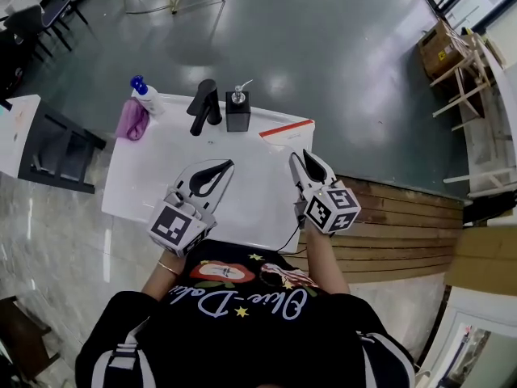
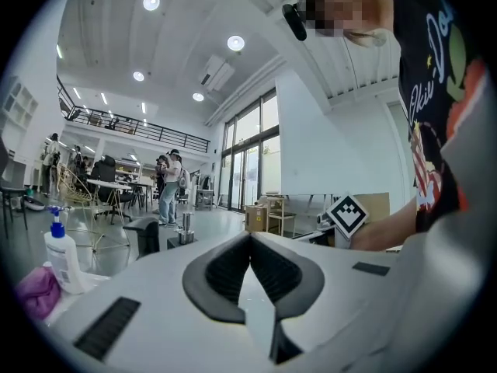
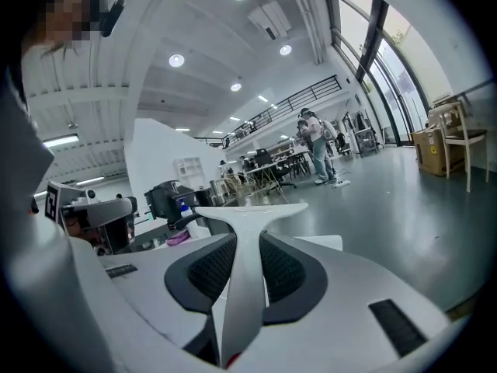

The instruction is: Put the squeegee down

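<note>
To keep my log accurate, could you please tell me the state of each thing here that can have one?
White T-shaped squeegee: clamped by its handle, not yet released.
Right gripper: shut on the squeegee.
Left gripper: shut, empty.
Black faucet: no water visibly running.
Black soap dispenser: upright.
White bottle with a blue pump: upright.
Purple cloth: crumpled.

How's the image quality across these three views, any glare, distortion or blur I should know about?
Head view: even light, strong fisheye bend, soft glare patches on the glossy floor. Left gripper view: dark round vignette, ceiling lights blown out, near jaws a little soft. Right gripper view: same vignette, bright windows at the right, squeegee soft toward the bottom edge.
</note>
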A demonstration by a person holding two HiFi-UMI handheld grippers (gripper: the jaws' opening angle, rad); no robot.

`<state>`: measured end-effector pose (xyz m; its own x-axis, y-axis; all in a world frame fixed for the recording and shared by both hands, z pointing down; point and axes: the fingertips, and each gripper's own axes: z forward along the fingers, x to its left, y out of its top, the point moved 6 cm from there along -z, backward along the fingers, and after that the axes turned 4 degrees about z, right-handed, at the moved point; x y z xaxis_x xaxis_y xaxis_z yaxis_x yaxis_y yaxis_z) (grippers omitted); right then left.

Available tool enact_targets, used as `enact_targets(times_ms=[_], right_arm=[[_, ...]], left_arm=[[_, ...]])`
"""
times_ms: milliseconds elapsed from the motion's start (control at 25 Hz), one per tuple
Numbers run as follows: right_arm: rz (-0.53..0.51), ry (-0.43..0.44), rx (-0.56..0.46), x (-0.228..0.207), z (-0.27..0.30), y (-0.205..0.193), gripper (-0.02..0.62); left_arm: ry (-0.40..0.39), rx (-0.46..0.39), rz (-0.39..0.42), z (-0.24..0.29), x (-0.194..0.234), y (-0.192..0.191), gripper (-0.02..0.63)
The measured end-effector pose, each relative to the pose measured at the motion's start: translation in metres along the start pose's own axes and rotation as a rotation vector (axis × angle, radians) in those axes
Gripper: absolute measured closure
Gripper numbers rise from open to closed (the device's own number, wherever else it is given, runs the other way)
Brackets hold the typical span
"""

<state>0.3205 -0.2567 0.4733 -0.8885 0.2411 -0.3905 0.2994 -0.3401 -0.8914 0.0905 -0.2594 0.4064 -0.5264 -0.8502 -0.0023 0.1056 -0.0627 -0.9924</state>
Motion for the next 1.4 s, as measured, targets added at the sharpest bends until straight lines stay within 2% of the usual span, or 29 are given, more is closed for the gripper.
enact_targets(times_ms=[200, 760, 1400], right_arm=[[-0.027, 0.021, 0.051, 0.001, 0.010, -0.004, 0.488], [-0.133, -0.007, 0.191, -0.019, 0.037, -0.016, 0.489], [-0.182, -0.033, 0.275, -0.031, 0.062, -0.032, 0.488]], left_arm=[[0.029, -0.004, 0.009, -0.009, 0.002, 0.002, 0.585], [0.136, 0.011, 0.004, -0.038, 0.010, -0.002, 0.586], [0.216, 0.020, -0.016, -0.058, 0.017, -0.004, 0.585]])
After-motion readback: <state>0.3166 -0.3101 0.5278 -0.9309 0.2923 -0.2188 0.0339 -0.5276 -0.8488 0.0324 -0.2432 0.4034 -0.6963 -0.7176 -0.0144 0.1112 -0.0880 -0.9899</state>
